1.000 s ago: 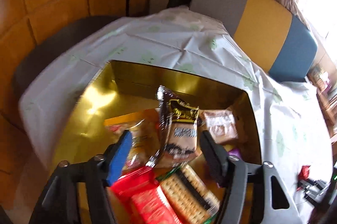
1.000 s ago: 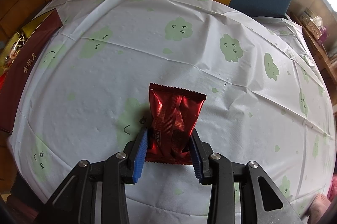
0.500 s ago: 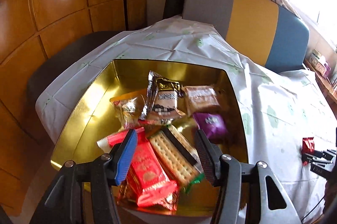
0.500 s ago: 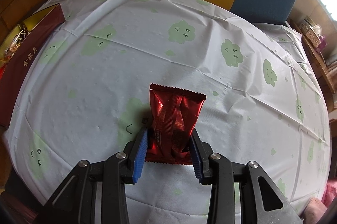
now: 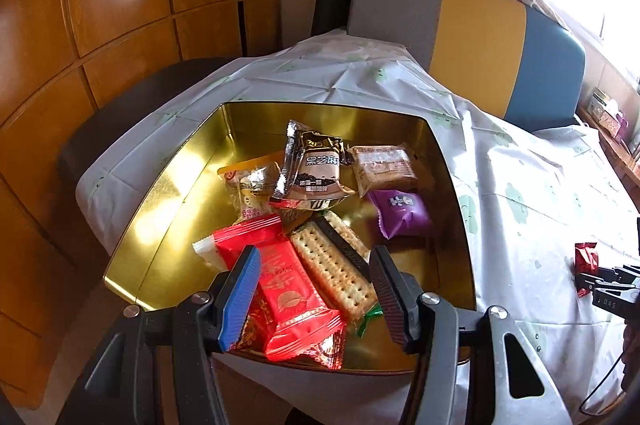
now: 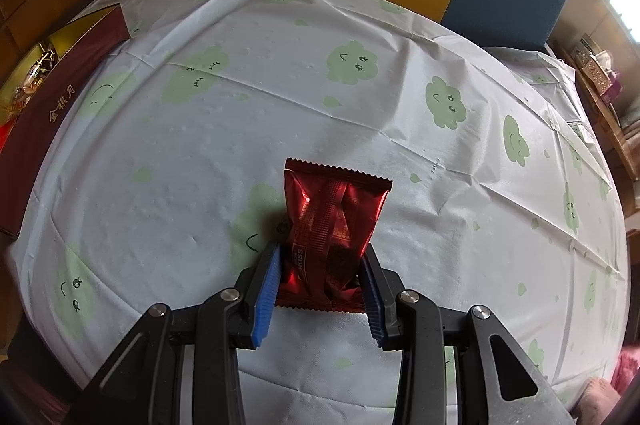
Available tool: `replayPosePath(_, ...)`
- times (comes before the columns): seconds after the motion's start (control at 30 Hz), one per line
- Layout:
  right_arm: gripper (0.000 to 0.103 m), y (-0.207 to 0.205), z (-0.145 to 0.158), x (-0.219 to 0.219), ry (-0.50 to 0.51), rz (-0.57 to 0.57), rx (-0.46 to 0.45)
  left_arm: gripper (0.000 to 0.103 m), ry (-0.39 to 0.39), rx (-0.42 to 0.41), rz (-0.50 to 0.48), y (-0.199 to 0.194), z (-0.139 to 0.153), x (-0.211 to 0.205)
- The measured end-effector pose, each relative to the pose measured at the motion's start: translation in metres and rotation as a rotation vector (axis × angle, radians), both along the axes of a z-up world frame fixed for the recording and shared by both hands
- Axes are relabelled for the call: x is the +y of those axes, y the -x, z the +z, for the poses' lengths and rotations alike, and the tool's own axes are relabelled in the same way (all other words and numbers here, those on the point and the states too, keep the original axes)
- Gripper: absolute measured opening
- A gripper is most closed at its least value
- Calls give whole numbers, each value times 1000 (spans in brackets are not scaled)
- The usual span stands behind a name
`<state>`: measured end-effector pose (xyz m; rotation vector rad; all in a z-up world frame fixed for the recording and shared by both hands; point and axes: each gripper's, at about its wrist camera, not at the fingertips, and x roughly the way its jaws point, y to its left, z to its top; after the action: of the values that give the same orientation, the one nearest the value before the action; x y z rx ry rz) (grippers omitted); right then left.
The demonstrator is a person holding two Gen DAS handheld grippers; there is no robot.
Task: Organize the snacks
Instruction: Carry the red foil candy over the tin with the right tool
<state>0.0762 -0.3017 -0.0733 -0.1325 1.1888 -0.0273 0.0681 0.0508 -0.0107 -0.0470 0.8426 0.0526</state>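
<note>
A gold tin holds several wrapped snacks: a brown sesame packet, a purple packet, a cracker pack and red packets. My left gripper hovers open over the tin's near edge with nothing held between its fingers. On the tablecloth to the right lies a shiny dark red snack packet. My right gripper is shut on its lower end, with both pads pressing its sides. The same packet shows small at the right edge of the left wrist view.
A white tablecloth with green cloud faces covers the round table. The tin's dark red side is at the table's left edge. A grey, yellow and blue seat back stands behind the table. Wooden wall panels are at the left.
The brown sesame packet that stood between my left fingers now lies in the tin. My left gripper has drawn back toward the tin's near edge. The right gripper and red packet have not moved.
</note>
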Motion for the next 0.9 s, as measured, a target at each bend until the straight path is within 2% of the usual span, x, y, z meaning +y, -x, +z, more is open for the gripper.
replayPosePath(0.4,38,2,4,-1,-7,-13,-7,57,16,1,16,2,-1,14)
replayPosePath(0.57,38,2,28,9,-63,3,-51,57,24,-4,33,3,-2,22)
replayPosePath(0.7,38,1,50,44,-131,86,-94,57,34,-9,45,4,-2,27)
replayPosePath(0.9,38,-2,81,128,-225,284,-155,57,37,-13,64,5,-2,36)
